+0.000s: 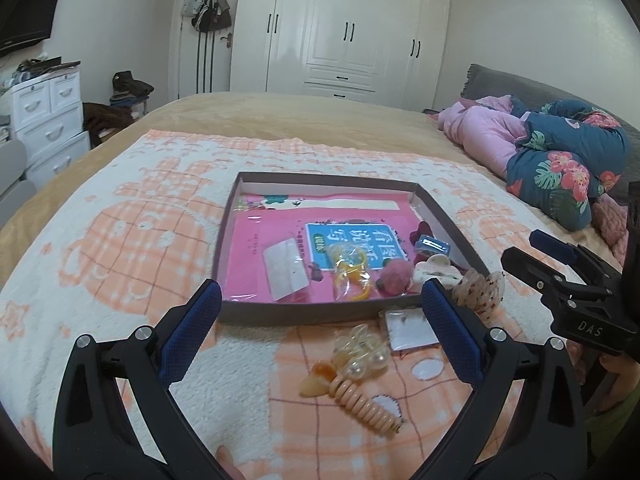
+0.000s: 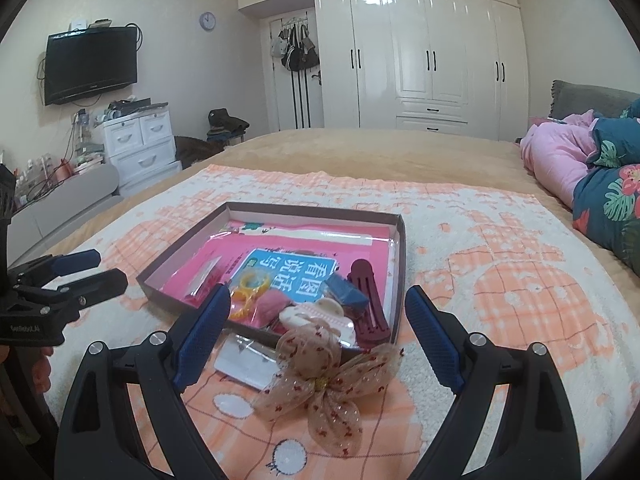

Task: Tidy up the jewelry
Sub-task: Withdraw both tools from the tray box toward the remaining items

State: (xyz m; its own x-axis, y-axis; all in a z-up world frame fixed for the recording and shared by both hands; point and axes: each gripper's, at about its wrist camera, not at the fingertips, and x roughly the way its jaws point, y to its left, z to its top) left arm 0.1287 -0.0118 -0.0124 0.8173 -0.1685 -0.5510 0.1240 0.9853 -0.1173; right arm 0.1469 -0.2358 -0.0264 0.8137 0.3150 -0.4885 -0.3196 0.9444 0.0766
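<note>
A shallow brown box (image 1: 320,314) (image 2: 168,287) lies on the bed, lined with a pink booklet and holding hair clips, a pink pom-pom (image 1: 396,280) and yellow rings (image 1: 350,276). In front of it lie a peach coil hair tie (image 1: 368,402), a pearl clip (image 1: 362,356), a card of earrings (image 1: 408,328) (image 2: 248,364) and a sheer bow clip (image 2: 332,380) (image 1: 480,290). My left gripper (image 1: 320,332) is open and empty above the coil tie and pearl clip. My right gripper (image 2: 316,332) is open and empty around the bow.
A peach and white blanket (image 1: 120,248) covers the bed. Folded pink and floral quilts (image 1: 560,160) lie at the right. A white drawer unit (image 1: 48,120) stands left of the bed, a white wardrobe (image 2: 432,52) behind it.
</note>
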